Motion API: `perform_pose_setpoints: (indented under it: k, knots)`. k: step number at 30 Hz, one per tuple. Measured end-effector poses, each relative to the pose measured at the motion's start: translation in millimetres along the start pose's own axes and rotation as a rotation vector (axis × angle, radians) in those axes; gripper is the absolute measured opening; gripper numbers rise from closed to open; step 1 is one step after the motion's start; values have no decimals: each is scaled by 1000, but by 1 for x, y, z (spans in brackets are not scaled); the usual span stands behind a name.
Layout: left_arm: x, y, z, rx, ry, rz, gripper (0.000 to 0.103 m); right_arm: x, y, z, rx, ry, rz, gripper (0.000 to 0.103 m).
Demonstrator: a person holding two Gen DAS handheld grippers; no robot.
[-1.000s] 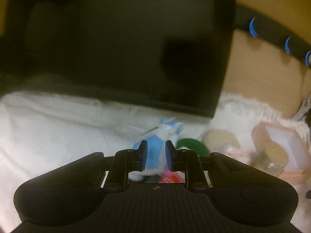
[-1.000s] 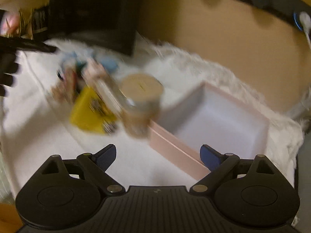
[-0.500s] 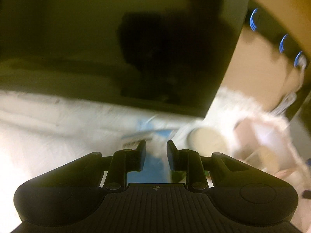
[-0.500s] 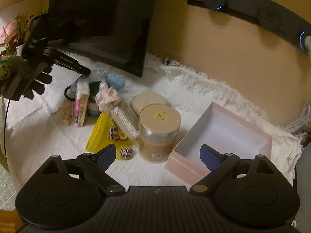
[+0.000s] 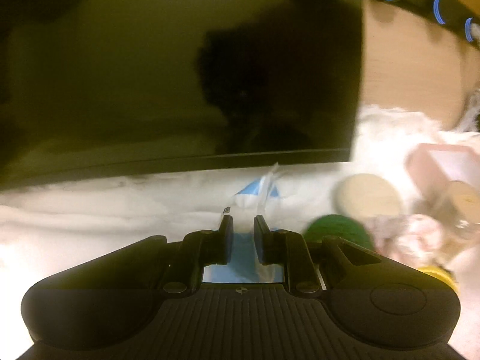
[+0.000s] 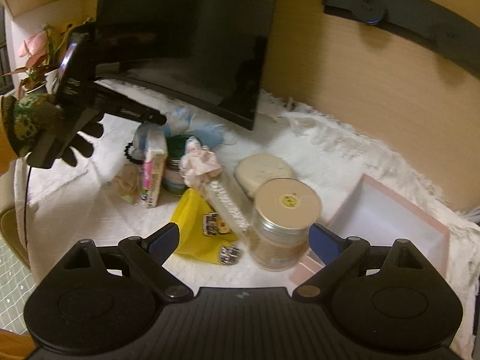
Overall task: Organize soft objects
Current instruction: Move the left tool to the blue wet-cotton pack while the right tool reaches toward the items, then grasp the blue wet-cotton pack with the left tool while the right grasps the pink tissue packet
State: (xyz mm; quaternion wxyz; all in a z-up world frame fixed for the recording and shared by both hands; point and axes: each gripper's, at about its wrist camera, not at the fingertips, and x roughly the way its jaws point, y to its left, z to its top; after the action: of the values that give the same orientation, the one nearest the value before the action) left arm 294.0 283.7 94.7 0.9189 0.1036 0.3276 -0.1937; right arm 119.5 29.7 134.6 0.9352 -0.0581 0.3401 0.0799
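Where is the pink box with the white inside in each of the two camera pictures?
Left wrist view: the pink box is at the right edge, halfway down, blurred.
Right wrist view: it is at the lower right, beside the jar.
Shared landmark: the black screen standing behind the white cloth.
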Motion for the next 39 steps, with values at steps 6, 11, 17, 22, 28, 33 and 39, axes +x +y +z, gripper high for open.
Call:
perform_pose_setpoints:
  k: [6, 11, 17, 22, 28, 33, 39]
  knots:
    - [13, 15, 6, -60, -7, 32, 23, 5, 6, 1, 2, 8, 25, 94]
    - [13, 7, 10, 17, 60, -92, 29, 1, 8, 0, -4, 8, 33, 94]
    - [21, -7, 6, 62, 104, -68, 48, 0, 4, 1, 6, 8, 32, 94]
    - [31, 14, 4, -64, 158, -146, 59, -1, 4, -1, 4, 9, 54, 94]
    - [54, 23, 4, -185, 220, -174, 73, 5, 6, 6, -8, 12, 45, 94]
    - [50, 22, 4, -217, 199, -188, 57, -2, 13, 16, -53, -41, 15, 93]
    - [11, 39, -19, -327, 95, -175, 55, -5, 26, 27, -119, -95, -10, 87]
